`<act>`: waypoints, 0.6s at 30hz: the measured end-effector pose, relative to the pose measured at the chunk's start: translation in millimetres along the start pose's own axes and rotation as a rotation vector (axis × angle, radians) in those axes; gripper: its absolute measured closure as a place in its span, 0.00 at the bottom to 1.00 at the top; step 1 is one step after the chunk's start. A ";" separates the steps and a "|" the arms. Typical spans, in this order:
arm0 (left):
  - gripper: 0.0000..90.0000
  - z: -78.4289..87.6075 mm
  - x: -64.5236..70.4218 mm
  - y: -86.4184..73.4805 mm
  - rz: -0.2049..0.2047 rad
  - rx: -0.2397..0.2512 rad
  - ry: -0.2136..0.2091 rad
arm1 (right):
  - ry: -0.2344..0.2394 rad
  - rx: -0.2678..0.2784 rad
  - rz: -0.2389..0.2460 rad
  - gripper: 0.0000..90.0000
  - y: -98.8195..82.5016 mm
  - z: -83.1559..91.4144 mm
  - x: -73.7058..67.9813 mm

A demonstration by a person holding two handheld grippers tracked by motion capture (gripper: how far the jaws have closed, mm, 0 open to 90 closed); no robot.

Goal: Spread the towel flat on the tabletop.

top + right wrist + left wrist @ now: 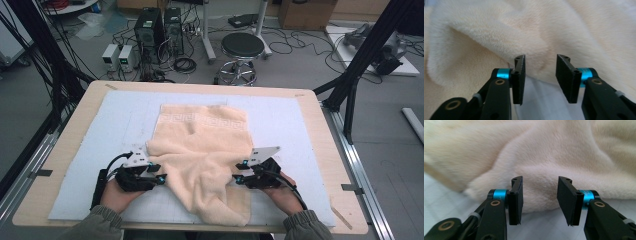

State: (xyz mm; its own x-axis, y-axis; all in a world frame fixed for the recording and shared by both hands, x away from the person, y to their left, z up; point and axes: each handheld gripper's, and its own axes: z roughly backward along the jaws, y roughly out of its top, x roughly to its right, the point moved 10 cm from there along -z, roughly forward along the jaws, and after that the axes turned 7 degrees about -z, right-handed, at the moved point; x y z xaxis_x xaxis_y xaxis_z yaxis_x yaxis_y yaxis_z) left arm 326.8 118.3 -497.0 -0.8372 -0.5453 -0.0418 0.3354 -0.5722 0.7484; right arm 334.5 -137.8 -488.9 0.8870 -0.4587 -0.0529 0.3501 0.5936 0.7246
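A cream plush towel (pixel 202 155) lies rumpled on the pale blue mat (pixel 295 125), its far end flat with a key-pattern border, its near part bunched and folded over. My left gripper (pixel 162 172) rests at the towel's left edge. In the left gripper view its jaws (pixel 541 200) stand apart, with a rounded fold of towel (pixel 541 187) just beyond the pads and nothing pinched. My right gripper (pixel 236 172) sits at the towel's right edge. Its jaws (pixel 541 78) are open too, facing a towel fold (pixel 541 60) with bare mat (pixel 541 102) below.
The mat covers a wooden table (pixel 320 150) with bare strips on all sides. Beyond the far edge stand a round stool (pixel 242 47), computer towers (pixel 150 27) and loose cables on the floor. Black frame struts (pixel 362 55) rise at the right.
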 end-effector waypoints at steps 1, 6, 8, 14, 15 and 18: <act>0.63 -6.0 1.3 -1.0 -0.011 -0.017 -0.001 | 0.002 -0.014 -0.002 0.60 -0.3 -4.7 -1.0; 0.72 -14.0 -0.9 4.3 -0.011 -0.021 0.011 | 0.028 -0.052 0.003 0.69 5.2 -31.1 -3.3; 0.83 -14.7 0.6 5.8 -0.025 -0.019 0.009 | 0.045 -0.048 0.002 0.82 10.7 -34.9 -3.1; 0.93 3.9 6.2 12.4 -0.040 0.016 0.014 | 0.066 -0.052 0.003 0.92 12.3 -28.3 -6.0; 0.93 10.6 7.8 14.5 -0.047 0.033 0.021 | 0.074 -0.051 -0.002 0.92 12.0 -24.0 -8.3; 0.93 32.9 14.9 17.7 -0.051 0.068 0.024 | 0.077 -0.041 0.021 0.92 10.8 -7.7 -17.1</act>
State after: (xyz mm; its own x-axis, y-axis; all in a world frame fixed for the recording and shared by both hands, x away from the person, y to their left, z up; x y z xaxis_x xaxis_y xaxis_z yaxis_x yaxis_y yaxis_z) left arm 306.1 120.1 -462.6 -0.8416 -0.5315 -0.0962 0.2617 -0.5571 0.7881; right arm 325.3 -118.5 -485.5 0.9144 -0.3941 -0.0920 0.3417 0.6301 0.6973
